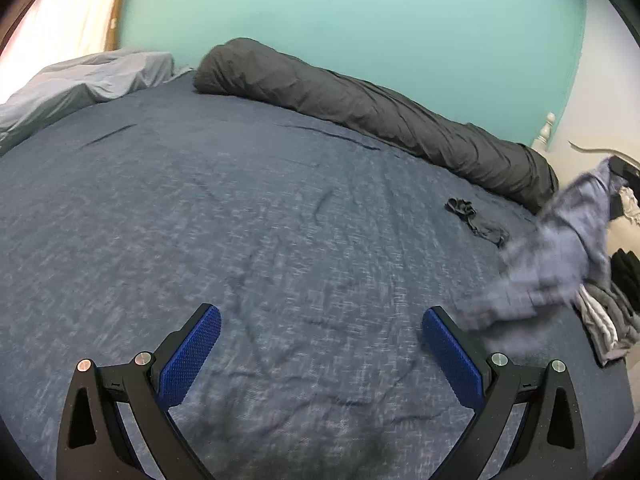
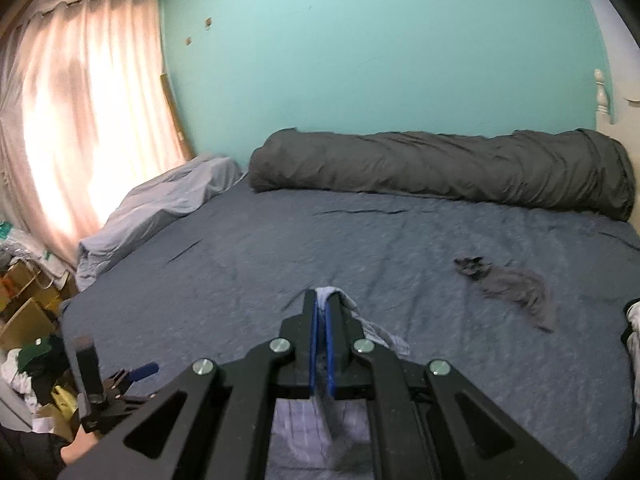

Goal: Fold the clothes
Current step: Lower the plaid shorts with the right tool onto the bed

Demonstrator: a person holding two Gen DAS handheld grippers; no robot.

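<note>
My right gripper (image 2: 321,298) is shut on a light blue-grey garment (image 2: 380,335), which hangs from the pads above the blue bed sheet (image 2: 280,248). In the left wrist view the same garment (image 1: 560,252) dangles, blurred, at the right edge of the bed, with the right gripper (image 1: 620,168) on its top end. My left gripper (image 1: 322,314) is open and low over the bare sheet (image 1: 240,200), well left of the garment, holding nothing. A small dark garment (image 2: 516,284) lies crumpled on the sheet to the right (image 1: 476,220).
A rolled dark grey duvet (image 2: 440,164) lies along the teal wall. Pale blue pillows (image 2: 160,204) sit at the far left by the curtain (image 2: 80,120). A heap of clothes (image 1: 616,312) lies at the bed's right edge. Boxes and clutter (image 2: 28,312) crowd the floor on the left.
</note>
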